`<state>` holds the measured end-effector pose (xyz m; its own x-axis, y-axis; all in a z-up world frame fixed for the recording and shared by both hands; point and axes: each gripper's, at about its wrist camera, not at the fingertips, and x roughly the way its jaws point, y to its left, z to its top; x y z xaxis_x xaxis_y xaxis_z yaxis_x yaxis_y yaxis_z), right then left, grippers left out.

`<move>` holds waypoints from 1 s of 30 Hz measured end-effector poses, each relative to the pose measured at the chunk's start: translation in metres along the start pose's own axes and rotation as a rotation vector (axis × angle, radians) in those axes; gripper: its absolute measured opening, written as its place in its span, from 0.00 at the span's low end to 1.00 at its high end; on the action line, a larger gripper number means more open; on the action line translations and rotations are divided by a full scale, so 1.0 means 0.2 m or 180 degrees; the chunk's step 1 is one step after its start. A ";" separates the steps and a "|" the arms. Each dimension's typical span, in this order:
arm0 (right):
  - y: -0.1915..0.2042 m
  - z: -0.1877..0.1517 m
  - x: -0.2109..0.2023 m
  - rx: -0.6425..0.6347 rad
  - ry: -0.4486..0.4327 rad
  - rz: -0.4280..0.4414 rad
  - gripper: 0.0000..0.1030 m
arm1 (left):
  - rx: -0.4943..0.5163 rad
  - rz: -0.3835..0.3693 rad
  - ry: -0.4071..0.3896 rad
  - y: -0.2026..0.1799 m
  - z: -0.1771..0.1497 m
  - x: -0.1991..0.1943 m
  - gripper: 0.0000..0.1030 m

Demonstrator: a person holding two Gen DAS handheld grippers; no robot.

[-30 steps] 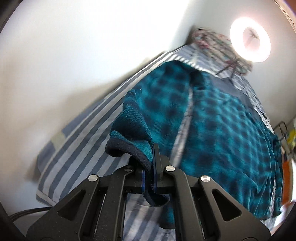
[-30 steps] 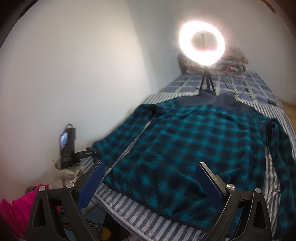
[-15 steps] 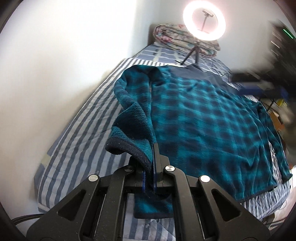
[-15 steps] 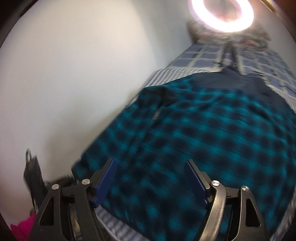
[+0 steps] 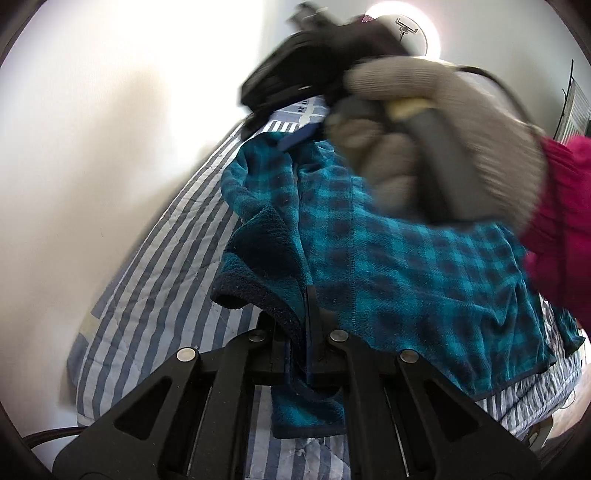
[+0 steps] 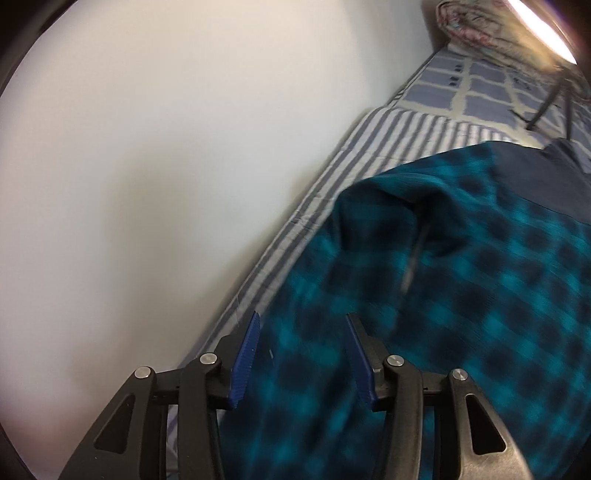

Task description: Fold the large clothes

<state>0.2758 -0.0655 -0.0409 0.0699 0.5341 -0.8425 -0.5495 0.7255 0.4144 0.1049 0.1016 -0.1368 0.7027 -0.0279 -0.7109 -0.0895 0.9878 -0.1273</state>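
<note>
A teal and navy plaid fleece shirt (image 5: pixel 406 273) lies spread on a striped bed (image 5: pixel 155 295). My left gripper (image 5: pixel 306 317) is shut on the cuff of its left sleeve (image 5: pixel 258 266), lifted and folded back over the shirt. In the right wrist view the shirt (image 6: pixel 461 295) is blurred, and my right gripper (image 6: pixel 301 354) is open just above the sleeve near the shoulder, close to the wall side. In the left wrist view the right gripper (image 5: pixel 314 70) appears as a dark blur held by a grey-gloved hand (image 5: pixel 443 147) over the shirt's far part.
A white wall (image 6: pixel 147 184) runs along the bed's left edge. A bright ring light (image 5: pixel 413 26) on a tripod (image 6: pixel 550 99) and a folded floral quilt (image 6: pixel 480 26) sit at the head of the bed. A pink sleeve (image 5: pixel 561 229) fills the right side.
The right gripper has swept forward and low over the shirt toward the shoulder by the wall, its jaws narrowing. The left gripper keeps the cuff and has carried it rightward over the shirt.
</note>
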 end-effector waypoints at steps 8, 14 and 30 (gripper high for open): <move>0.09 0.14 0.31 -0.0061 0.0220 -0.0290 0.47 | 0.0026 -0.0050 -0.0002 0.01 0.00 -0.01 0.02; 0.08 0.19 0.46 -0.0053 0.0369 -0.0635 0.45 | 0.0079 -0.0041 -0.0010 0.01 -0.01 -0.03 0.02; -0.18 0.19 0.00 0.0282 -0.0146 -0.0181 0.01 | 0.0434 0.0108 -0.0125 0.01 -0.05 -0.12 0.02</move>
<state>0.3268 -0.0749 -0.0423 0.1380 0.5089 -0.8497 -0.4680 0.7896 0.3969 0.0813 0.1020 -0.1269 0.7282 0.0093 -0.6853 -0.0190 0.9998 -0.0067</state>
